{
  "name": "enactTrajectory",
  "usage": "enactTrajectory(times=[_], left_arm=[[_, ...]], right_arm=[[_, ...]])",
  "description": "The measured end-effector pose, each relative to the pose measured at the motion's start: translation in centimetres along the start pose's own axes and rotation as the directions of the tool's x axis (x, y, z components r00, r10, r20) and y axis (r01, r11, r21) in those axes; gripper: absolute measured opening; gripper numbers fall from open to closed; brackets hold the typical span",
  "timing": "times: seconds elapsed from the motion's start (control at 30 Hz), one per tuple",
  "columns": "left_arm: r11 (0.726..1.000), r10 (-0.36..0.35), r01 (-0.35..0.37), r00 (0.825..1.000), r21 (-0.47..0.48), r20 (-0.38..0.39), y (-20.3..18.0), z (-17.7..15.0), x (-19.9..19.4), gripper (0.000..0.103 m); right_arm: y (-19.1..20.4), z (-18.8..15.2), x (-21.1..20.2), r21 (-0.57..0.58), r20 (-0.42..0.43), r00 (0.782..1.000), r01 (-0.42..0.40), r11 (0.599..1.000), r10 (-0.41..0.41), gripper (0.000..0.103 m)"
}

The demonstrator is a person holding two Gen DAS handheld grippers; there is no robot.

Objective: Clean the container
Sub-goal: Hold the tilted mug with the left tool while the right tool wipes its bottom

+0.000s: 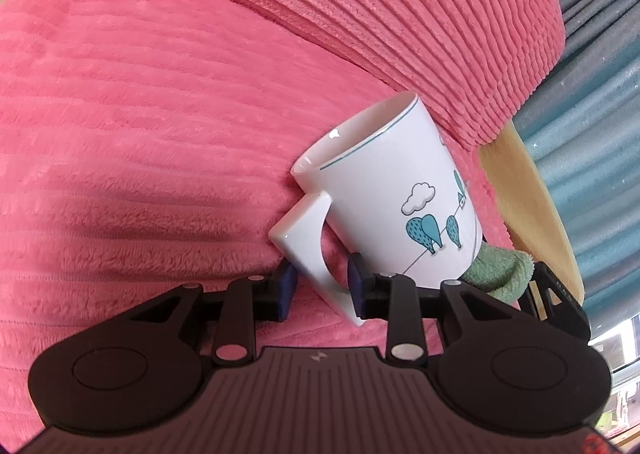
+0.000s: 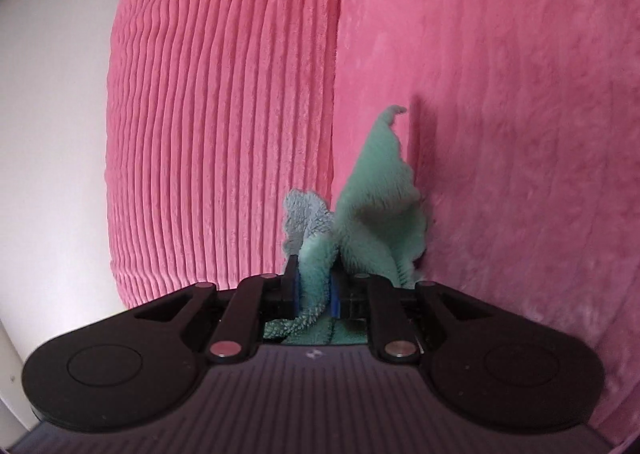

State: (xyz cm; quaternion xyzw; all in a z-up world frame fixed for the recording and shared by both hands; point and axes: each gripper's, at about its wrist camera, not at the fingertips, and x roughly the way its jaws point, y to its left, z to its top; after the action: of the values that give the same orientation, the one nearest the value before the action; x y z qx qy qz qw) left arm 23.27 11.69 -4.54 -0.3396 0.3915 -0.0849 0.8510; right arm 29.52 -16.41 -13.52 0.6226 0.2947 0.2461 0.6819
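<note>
White mug (image 1: 400, 190) with teal tree print, tilted, rim toward upper left, held in the air against pink ribbed plush fabric (image 1: 160, 114). Handle (image 1: 308, 238) pinched between blue pads of left gripper (image 1: 322, 288), narrow spread. Green cloth (image 1: 496, 274) bunched at mug base, lower right. Right gripper (image 2: 316, 290) clamped on same green cloth (image 2: 372, 214), fingers nearly closed; loose corner sticking up before the pink fabric.

A white mug (image 1: 394, 190) with teal balloon drawings is tilting, its handle (image 1: 310, 242) sitting between blue pads; a green microfibre cloth (image 2: 372, 214) is bunching.
</note>
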Motion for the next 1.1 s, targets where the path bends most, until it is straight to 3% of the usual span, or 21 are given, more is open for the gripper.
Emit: enactTrajectory(times=[0.2,0.33,0.43,0.53,0.63,0.67,0.7,0.73,0.77,0.83,0.87,0.9,0.97,1.0,1.03,1.1], left_arm=[[1.000,0.009,-0.009,1.000,0.015,0.002,-1.0,-0.3,-0.1,0.037],[1.000,-0.002,0.002,1.000,-0.014,0.000,0.5,-1.4,-2.1,0.037],[1.000,-0.004,0.004,1.000,-0.025,-0.001,1.7,-1.7,-2.0,0.037],[1.000,0.006,-0.006,1.000,-0.016,0.001,2.3,-0.5,-0.4,0.036],[1.000,0.009,-0.009,1.000,-0.014,0.002,3.5,-0.3,-0.3,0.036],[1.000,0.008,-0.008,1.000,-0.014,0.002,3.8,-0.3,-0.3,0.036],[1.000,0.006,-0.006,1.000,-0.014,0.001,4.0,-0.2,-0.3,0.036],[1.000,0.004,-0.004,1.000,-0.013,0.000,4.1,-0.2,-0.3,0.036],[1.000,0.002,-0.002,1.000,-0.014,0.000,4.2,-0.2,-0.3,0.036],[1.000,-0.006,0.006,1.000,-0.023,-0.002,4.3,-0.1,-0.3,0.037],[0.999,-0.013,0.012,1.000,-0.033,-0.004,4.5,0.0,-0.3,0.037],[0.999,-0.019,0.019,1.000,-0.042,-0.006,4.7,0.1,-0.3,0.037],[0.997,-0.033,0.032,0.999,-0.066,-0.009,5.1,0.1,-0.3,0.038],[0.997,-0.037,0.036,0.999,-0.074,-0.012,5.3,0.2,-0.3,0.038],[0.996,-0.041,0.040,0.999,-0.079,-0.015,5.4,0.3,-0.3,0.038],[0.996,-0.043,0.041,0.999,-0.083,-0.019,5.4,0.4,-0.2,0.038]], right_arm=[[1.1,0.3,-0.6,-0.051,-0.101,0.995,-0.026,0.998,0.020,0.013],[1.7,0.2,-0.5,-0.118,-0.193,0.981,-0.033,0.992,0.010,0.013],[2.4,0.0,-0.3,-0.211,-0.264,0.964,-0.016,0.977,-0.041,0.013],[3.9,-0.9,0.1,-0.391,-0.298,0.942,0.027,0.920,-0.154,0.013],[5.9,-2.6,0.7,-0.606,-0.261,0.922,0.073,0.792,-0.285,0.011],[6.7,-3.6,0.9,-0.701,-0.229,0.911,0.091,0.708,-0.344,0.009],[7.9,-5.2,1.4,-0.831,-0.162,0.889,0.112,0.545,-0.428,0.009],[9.0,-7.2,1.9,-0.928,-0.070,0.872,0.121,0.352,-0.484,0.009],[9.7,-8.8,2.1,-0.965,-0.007,0.864,0.127,0.231,-0.503,0.010],[10.1,-9.8,2.2,-0.976,0.045,0.864,0.146,0.163,-0.501,0.010],[10.1,-9.3,2.1,-0.969,0.049,0.875,0.159,0.190,-0.482,0.010],[10.0,-8.1,1.9,-0.950,0.030,0.888,0.168,0.262,-0.459,0.009],[9.8,-5.3,0.9,-0.864,-0.058,0.919,0.149,0.480,-0.390,0.011],[9.8,-4.1,0.1,-0.809,-0.117,0.941,0.094,0.580,-0.317,0.011],[9.9,-3.5,-0.4,-0.790,-0.147,0.954,0.045,0.612,-0.260,0.011],[10.6,-3.5,-1.4,-0.801,-0.178,0.963,-0.021,0.598,-0.204,0.011]])
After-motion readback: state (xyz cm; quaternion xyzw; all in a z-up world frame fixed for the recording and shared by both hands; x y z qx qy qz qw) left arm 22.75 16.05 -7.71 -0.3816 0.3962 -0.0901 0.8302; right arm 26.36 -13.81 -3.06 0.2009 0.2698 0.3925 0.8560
